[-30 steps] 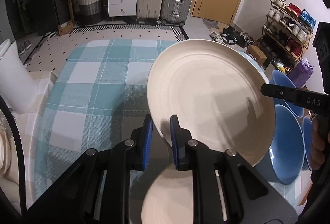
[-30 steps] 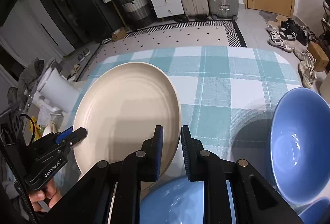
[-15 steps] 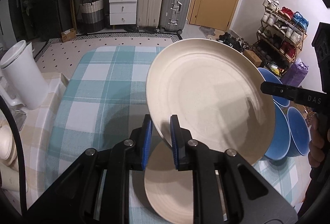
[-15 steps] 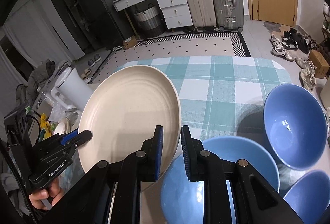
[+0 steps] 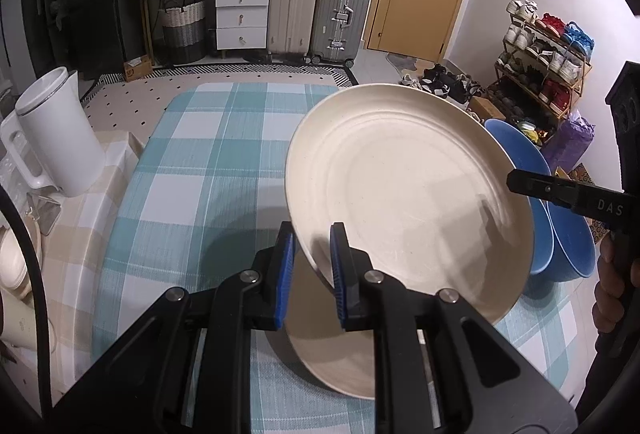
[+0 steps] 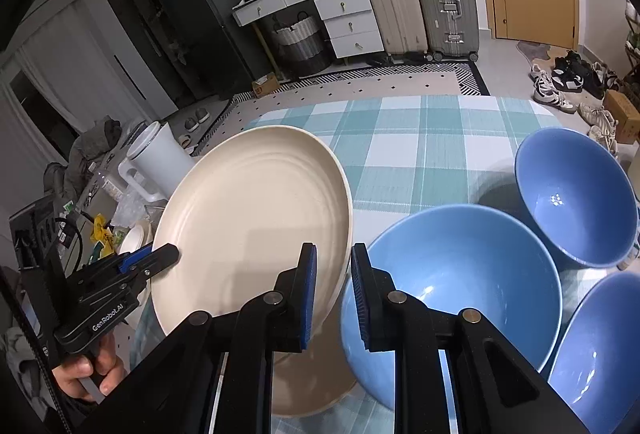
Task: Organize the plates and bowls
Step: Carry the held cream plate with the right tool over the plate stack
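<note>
Lower plate (image 5: 344,366) half-hidden beneath raised plate (image 5: 404,190)

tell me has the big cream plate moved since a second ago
Yes. The cream plate, held by both grippers, has risen off the checked tablecloth: the blue bowls and the lower plate now show more fully beneath it.

Cream plate (image 6: 256,218) between both tools' jaws, beside blue bowls (image 6: 452,274).

Matt plate, glossy bowls, woven cloth.
Your cream plate (image 5: 404,186) looks matt; blue bowls (image 6: 452,274) shine glossy; checked tablecloth (image 5: 192,170) is woven.
</note>
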Motion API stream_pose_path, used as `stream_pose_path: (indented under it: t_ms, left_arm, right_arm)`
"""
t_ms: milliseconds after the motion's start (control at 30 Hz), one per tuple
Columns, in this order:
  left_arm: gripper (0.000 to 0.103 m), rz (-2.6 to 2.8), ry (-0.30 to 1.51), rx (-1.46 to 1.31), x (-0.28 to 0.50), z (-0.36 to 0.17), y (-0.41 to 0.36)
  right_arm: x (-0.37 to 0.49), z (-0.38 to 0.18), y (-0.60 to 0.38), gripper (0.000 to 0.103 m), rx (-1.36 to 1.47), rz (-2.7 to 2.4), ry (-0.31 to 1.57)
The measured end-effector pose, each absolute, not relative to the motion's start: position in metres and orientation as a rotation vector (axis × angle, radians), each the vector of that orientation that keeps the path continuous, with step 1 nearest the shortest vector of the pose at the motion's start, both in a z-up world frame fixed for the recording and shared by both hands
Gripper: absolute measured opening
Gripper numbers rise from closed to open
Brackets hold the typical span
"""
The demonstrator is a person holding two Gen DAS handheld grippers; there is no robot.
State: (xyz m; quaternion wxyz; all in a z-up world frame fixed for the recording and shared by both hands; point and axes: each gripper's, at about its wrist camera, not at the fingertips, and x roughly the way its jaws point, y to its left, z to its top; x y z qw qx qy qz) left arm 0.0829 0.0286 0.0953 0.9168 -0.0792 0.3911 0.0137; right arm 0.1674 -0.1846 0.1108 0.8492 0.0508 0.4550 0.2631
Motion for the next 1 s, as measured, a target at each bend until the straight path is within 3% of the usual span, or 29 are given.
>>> stream_pose_path:
  t_ms: [1000]
  left_arm:
    - [0.013,0.048,0.847,-0.17,0.049,0.051,0.051]
  right_arm:
    - [0.117,0.074,-0.171,0.019,0.043,0.616,0.909]
